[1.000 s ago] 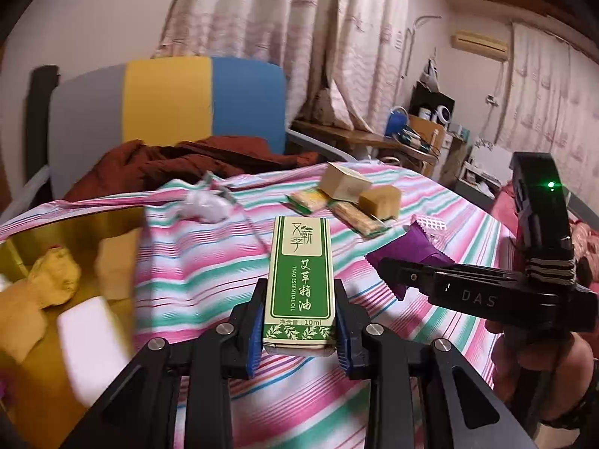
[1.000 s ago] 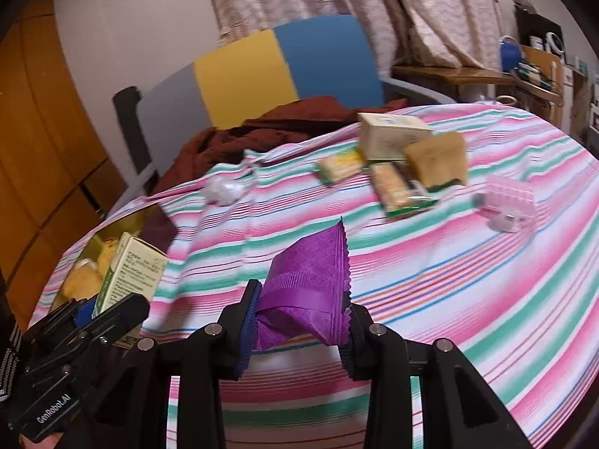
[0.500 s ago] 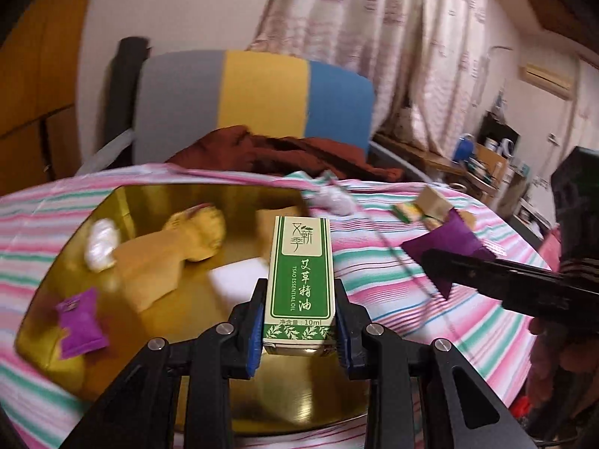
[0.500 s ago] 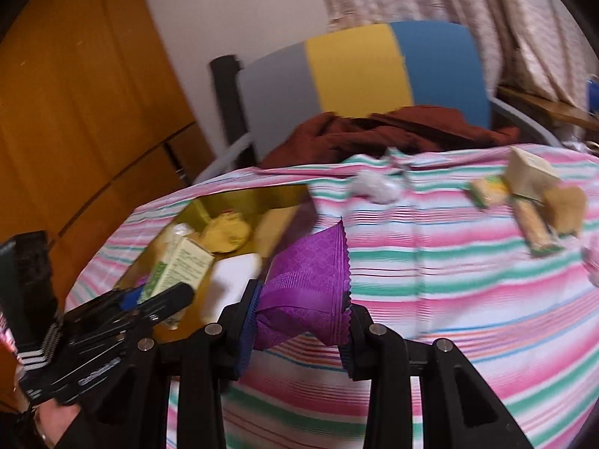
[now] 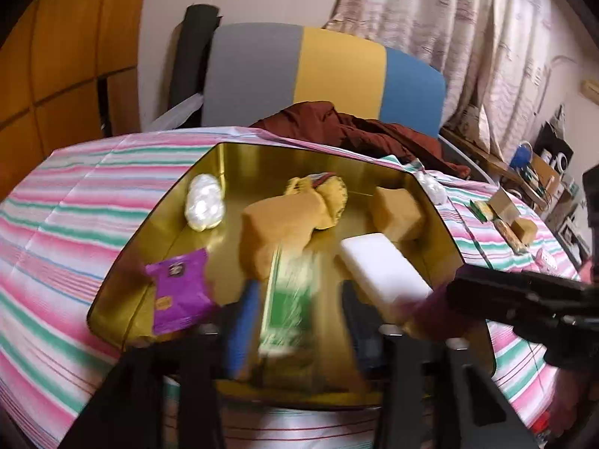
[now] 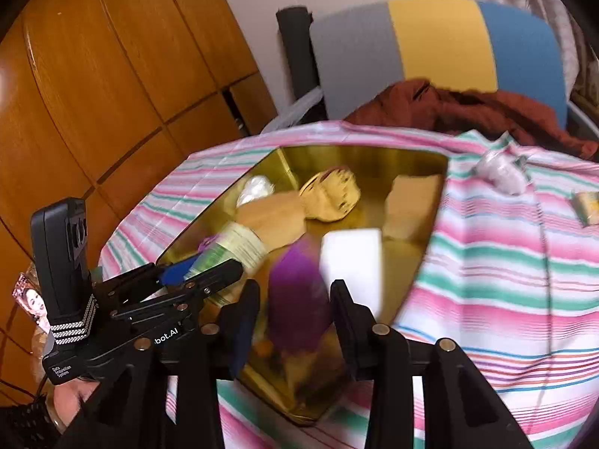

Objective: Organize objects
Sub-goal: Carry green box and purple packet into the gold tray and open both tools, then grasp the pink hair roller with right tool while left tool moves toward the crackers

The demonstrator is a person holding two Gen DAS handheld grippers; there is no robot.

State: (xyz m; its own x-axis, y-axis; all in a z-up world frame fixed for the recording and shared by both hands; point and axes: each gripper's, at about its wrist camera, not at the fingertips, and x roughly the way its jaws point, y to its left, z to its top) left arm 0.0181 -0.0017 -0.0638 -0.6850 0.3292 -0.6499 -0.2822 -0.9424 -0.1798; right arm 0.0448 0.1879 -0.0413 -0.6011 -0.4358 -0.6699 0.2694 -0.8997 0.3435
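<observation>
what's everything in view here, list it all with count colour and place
tin tray: one, gold, on the striped tablecloth
green box: one, blurred, between left jaws, over tray
purple packet: one, between right jaws, over tray
purple sachet: one, in tray, near edge
white block: one, in tray
tan blocks: two, in tray
yellow pouch: one, in tray
clear wrapped item: one, in tray
chair: one, grey, yellow, blue, behind table
left hand-held gripper: black, jaws opening
right hand-held gripper: black, jaws opening

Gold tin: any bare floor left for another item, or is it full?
Gold tin: bare floor along the far wall between white bundle and tan block, and at the near-right corner. Middle is crowded: yellow pouch, white bar, green box.
</observation>
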